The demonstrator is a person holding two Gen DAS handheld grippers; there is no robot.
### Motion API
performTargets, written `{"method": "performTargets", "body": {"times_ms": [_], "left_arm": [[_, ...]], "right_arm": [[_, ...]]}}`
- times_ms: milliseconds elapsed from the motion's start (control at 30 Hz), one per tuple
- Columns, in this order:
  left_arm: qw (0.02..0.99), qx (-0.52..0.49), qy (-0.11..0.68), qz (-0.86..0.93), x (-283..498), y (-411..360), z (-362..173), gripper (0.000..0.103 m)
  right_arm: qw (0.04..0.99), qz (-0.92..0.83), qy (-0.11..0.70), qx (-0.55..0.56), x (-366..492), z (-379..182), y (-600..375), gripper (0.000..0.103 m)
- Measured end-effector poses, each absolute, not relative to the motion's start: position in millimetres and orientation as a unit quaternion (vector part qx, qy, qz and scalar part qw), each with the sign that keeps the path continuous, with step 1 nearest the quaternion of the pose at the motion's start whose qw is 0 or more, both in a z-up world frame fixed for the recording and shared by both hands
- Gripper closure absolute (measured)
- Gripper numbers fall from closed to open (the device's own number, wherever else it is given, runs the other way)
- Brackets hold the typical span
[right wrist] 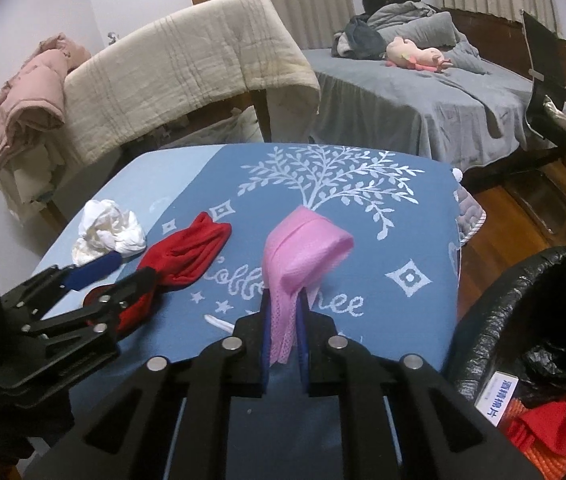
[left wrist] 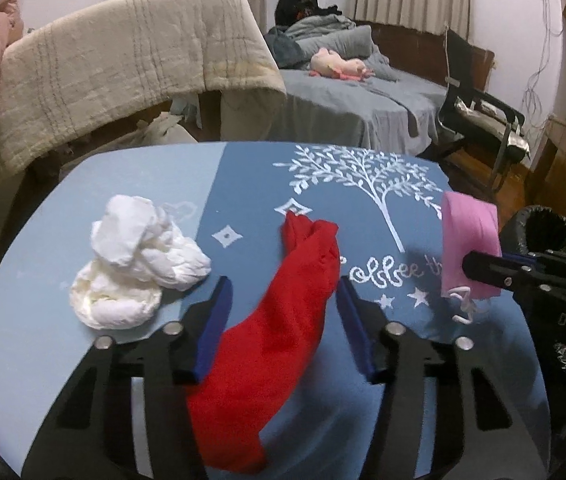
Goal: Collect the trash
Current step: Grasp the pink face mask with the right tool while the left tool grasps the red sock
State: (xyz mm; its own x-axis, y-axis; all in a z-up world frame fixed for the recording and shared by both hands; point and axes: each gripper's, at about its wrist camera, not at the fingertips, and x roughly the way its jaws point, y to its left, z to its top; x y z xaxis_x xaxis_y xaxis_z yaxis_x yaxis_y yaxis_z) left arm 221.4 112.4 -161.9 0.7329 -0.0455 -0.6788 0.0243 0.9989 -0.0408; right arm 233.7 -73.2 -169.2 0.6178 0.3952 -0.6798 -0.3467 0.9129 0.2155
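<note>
Tabletop (left wrist: pixel 43 344): 1 red cloth (left wrist: pixel 283 320), 1 tissue wad (left wrist: pixel 135 264) | left tool (left wrist: pixel 283 304) apart | right tool (right wrist: pixel 283 320) clamps, seemingly, pink mask (right wrist: pixel 303 256)

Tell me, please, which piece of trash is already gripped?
The pink mask, clamped in the right gripper; the red cloth and white tissue lie ungripped.

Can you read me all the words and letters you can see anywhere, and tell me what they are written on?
"DAS" on the right gripper, on its black body.
"Coffee th..." in white script on the blue tablecloth; partly hidden, so this is my best reading.
Chinese characters on a white packet in the black-lined trash bin; too blurred to read.
</note>
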Motion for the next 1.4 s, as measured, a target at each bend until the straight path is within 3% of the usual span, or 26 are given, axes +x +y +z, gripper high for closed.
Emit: {"method": "performTargets", "body": {"times_ms": [267,333,1400], "left_arm": [[0.918,-0.01,0.395,-0.034,230,106,-172,0.094],[0.917,-0.011,0.397,-0.033,231,107,-173,0.097],[0.953,-0.038,0.298,-0.044,178,89,-78,0.098]], "right_arm": [[0.899,0.204,0.386,0.04,235,-169,-78,0.092],[0.899,0.203,0.386,0.041,235,-169,-79,0.092],[0.923,0.21,0.319,0.054,191,-98,-115,0.092]]}}
